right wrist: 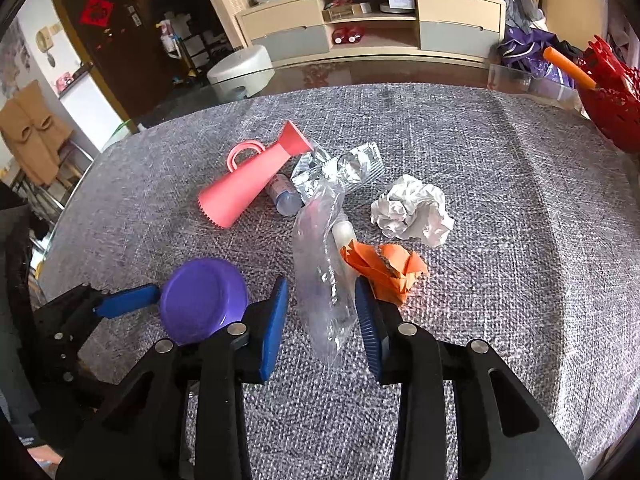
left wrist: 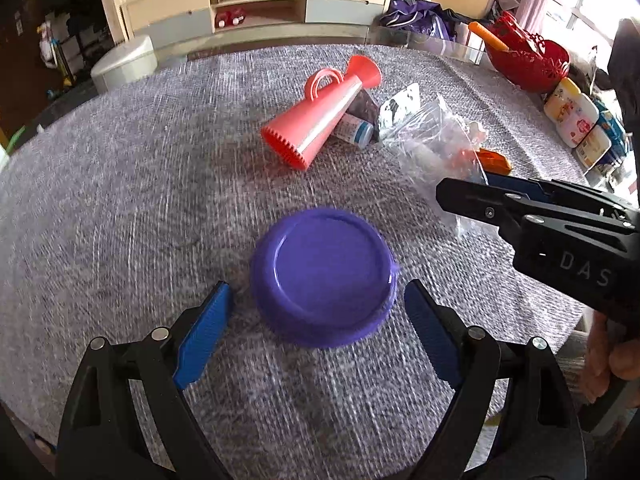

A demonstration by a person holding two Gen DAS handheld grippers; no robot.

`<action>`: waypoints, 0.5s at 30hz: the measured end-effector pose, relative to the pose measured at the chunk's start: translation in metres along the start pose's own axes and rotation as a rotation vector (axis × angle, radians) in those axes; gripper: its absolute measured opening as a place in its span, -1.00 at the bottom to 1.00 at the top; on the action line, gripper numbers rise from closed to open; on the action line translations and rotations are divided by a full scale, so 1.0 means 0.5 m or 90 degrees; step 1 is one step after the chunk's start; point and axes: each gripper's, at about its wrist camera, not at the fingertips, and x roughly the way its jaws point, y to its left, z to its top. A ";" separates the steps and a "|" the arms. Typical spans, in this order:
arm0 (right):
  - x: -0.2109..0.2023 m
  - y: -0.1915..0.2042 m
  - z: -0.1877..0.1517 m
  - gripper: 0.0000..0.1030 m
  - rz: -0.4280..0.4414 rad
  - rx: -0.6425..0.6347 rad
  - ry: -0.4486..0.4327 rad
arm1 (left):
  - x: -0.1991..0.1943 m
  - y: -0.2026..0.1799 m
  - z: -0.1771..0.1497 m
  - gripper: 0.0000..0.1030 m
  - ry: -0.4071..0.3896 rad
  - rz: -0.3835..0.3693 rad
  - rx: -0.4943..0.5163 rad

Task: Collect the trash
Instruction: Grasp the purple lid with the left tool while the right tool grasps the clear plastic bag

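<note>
So on the grey woven tablecloth [right wrist: 500, 208] there's one upside-down purple plastic bowl [right wrist: 202, 300], one pink plastic cone-shaped horn [right wrist: 248, 188], one clear crinkly plastic bag [right wrist: 324, 280] and one small blue-capped bottle [right wrist: 286, 198]. Paper-wise: one crumpled white paper ball [right wrist: 412, 212], one crumpled orange paper [right wrist: 386, 270], plus one silver foil blister pack [right wrist: 344, 170]. One red lattice basket [right wrist: 608, 96] too.

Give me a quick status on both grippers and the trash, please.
Left gripper open, straddling purple bowl. Right gripper around clear plastic bag, grip unconfirmed. Orange paper crowds its right finger.

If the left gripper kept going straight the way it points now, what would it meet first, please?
Most likely the upturned purple plastic bowl: it sits directly between and ahead of the left gripper, whose jaws stand open around it without touching.
</note>
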 end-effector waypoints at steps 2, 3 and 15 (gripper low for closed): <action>0.002 0.000 0.002 -0.46 0.003 0.002 0.001 | 0.005 -0.002 0.004 0.60 -0.003 0.006 0.007; 0.006 0.001 0.005 -0.47 0.004 0.002 0.001 | 0.007 -0.003 0.007 0.60 -0.005 0.007 0.008; -0.005 -0.006 0.002 -0.60 0.012 0.002 -0.012 | 0.011 -0.022 0.010 0.40 -0.030 0.022 0.049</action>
